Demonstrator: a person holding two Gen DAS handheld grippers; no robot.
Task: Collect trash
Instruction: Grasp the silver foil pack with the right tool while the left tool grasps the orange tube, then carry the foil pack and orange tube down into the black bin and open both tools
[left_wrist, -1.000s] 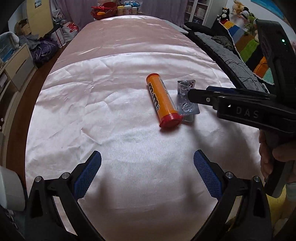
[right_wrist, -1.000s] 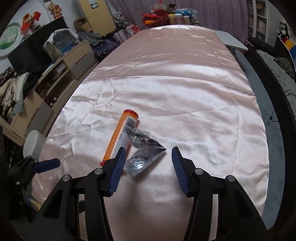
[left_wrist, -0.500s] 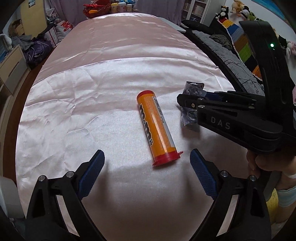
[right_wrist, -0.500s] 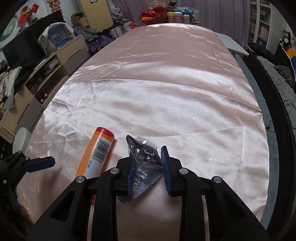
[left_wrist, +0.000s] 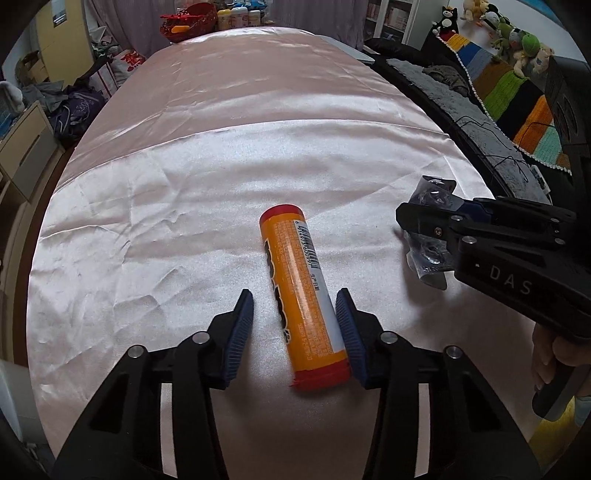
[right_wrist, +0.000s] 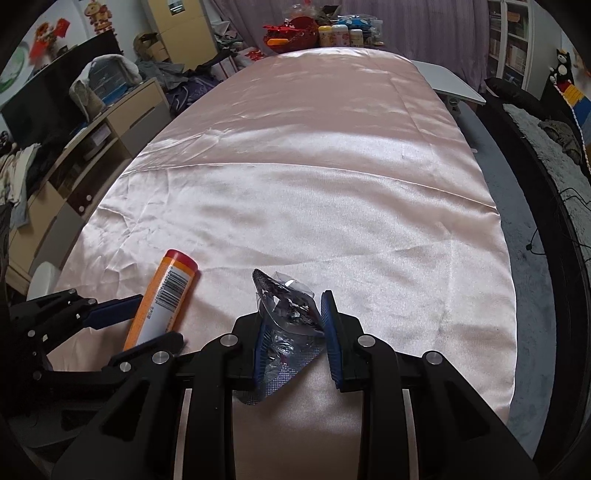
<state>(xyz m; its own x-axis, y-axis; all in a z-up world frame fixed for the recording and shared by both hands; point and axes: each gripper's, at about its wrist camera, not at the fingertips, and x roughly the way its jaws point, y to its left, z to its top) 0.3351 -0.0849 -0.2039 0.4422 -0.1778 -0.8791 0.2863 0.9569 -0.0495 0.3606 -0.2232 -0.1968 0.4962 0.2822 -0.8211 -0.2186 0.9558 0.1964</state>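
An orange candy tube (left_wrist: 303, 295) with red caps lies on the pink satin tablecloth (left_wrist: 221, 147). My left gripper (left_wrist: 293, 328) straddles its near half; the right pad touches the tube, the left pad stands a little off it. The tube also shows in the right wrist view (right_wrist: 164, 299). My right gripper (right_wrist: 295, 336) is shut on a crumpled silver blister pack (right_wrist: 284, 317), held just above the cloth. The blister pack shows in the left wrist view (left_wrist: 430, 236) at the right, in the right gripper's (left_wrist: 424, 225) tips.
A red basket (left_wrist: 188, 22) and several small bottles (left_wrist: 238, 16) stand at the table's far end. A dark sofa with a striped blanket (left_wrist: 509, 99) runs along the right. Low cabinets (right_wrist: 74, 158) and clutter lie to the left.
My left gripper moved forward over the tube and narrowed around it. My right gripper closed on the blister pack and lifted it off the cloth, away from the tube.
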